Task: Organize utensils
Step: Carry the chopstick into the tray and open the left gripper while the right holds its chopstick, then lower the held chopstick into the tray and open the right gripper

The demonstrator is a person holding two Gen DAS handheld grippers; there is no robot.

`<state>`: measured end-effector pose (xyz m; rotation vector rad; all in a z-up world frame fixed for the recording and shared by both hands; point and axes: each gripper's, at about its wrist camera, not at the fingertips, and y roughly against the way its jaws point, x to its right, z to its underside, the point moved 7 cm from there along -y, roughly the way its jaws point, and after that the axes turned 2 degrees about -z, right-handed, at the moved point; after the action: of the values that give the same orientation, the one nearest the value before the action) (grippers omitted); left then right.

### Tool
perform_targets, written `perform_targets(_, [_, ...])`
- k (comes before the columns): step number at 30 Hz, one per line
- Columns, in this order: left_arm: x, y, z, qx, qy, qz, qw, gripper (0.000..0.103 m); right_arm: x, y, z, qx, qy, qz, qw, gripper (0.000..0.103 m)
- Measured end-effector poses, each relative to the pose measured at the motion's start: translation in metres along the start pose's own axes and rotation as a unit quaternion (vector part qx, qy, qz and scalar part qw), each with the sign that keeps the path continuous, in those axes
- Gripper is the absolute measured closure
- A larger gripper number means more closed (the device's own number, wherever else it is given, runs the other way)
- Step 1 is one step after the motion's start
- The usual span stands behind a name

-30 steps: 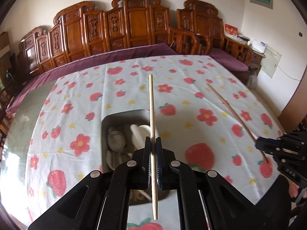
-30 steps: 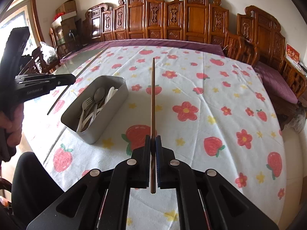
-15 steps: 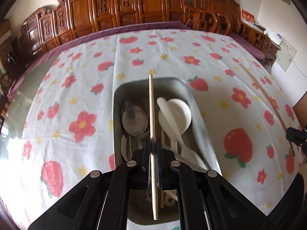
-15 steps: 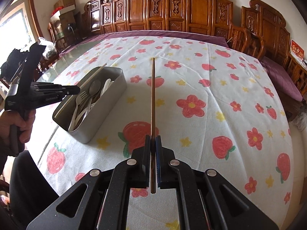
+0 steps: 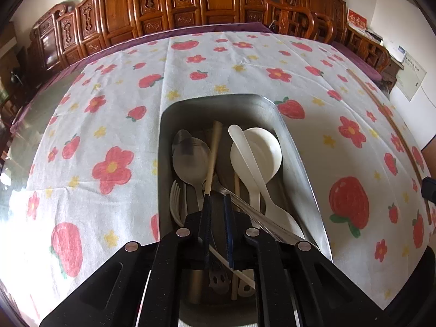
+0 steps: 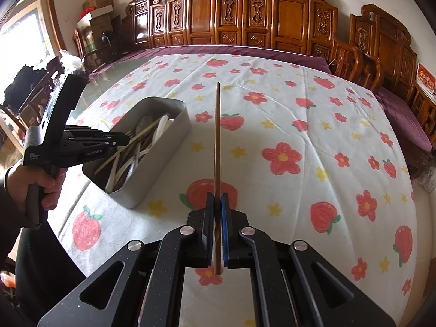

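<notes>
A grey metal utensil box on the table holds metal spoons, a white fork, white ladles and chopsticks. My left gripper is open just over the box's near end. A pale chopstick lies loose in the box, running under the left finger. My right gripper is shut on a brown chopstick, held above the tablecloth to the right of the box, pointing away.
A white tablecloth with strawberries and flowers covers the table. Carved wooden chairs line its far side and right side. Bare glass tabletop shows to the left of the cloth.
My left gripper lowered into the box and opened, and the pale chopstick it held now lies in the box. The right gripper kept its brown chopstick and moved slightly.
</notes>
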<state>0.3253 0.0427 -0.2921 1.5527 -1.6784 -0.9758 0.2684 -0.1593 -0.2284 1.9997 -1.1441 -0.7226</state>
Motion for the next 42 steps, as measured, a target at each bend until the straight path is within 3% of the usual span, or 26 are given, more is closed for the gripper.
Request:
perform_targets(7, [-0.01, 0.039, -0.004, 0.042, -0.005, -0.002, 0.9991, 0.076, -0.026, -0.01, -0.014, 0.004, 0.008, -0.018, 1.0, 0.097])
perform_targets(15, [-0.036, 0.074, -0.013, 0.07, 0.007, -0.005, 0.9975, 0.07, -0.062, -0.019, -0.029, 0.007, 0.018, -0.037, 0.999, 0.097])
perform_targets(20, [-0.054, 0.088, -0.013, 0.082, 0.016, -0.011, 0.9965, 0.056, -0.081, -0.029, -0.037, 0.003, 0.022, -0.048, 0.999, 0.097])
perform_targets(22, [-0.062, 0.092, -0.013, 0.085, 0.022, -0.014, 0.996, 0.055, -0.087, -0.034, -0.04, 0.0, 0.02, -0.053, 0.998, 0.097])
perform_targets(24, [-0.069, 0.094, -0.012, 0.087, 0.028, -0.018, 0.9957, 0.044, -0.095, -0.042, -0.043, -0.004, 0.019, -0.058, 0.998, 0.097])
perform_targets(25, [-0.072, 0.096, -0.012, 0.09, 0.031, -0.019, 0.9953, 0.031, -0.098, -0.046, -0.044, -0.007, 0.018, -0.059, 0.998, 0.097])
perform_targets(29, [-0.087, 0.1, -0.011, 0.098, 0.041, -0.025, 0.9941, 0.021, -0.109, -0.064, -0.047, -0.021, 0.004, -0.068, 0.997, 0.097])
perform_targets(42, [-0.111, 0.102, -0.001, 0.097, 0.057, -0.036, 0.9929, 0.02, -0.125, -0.12, -0.043, -0.086, -0.02, -0.062, 0.994, 0.097])
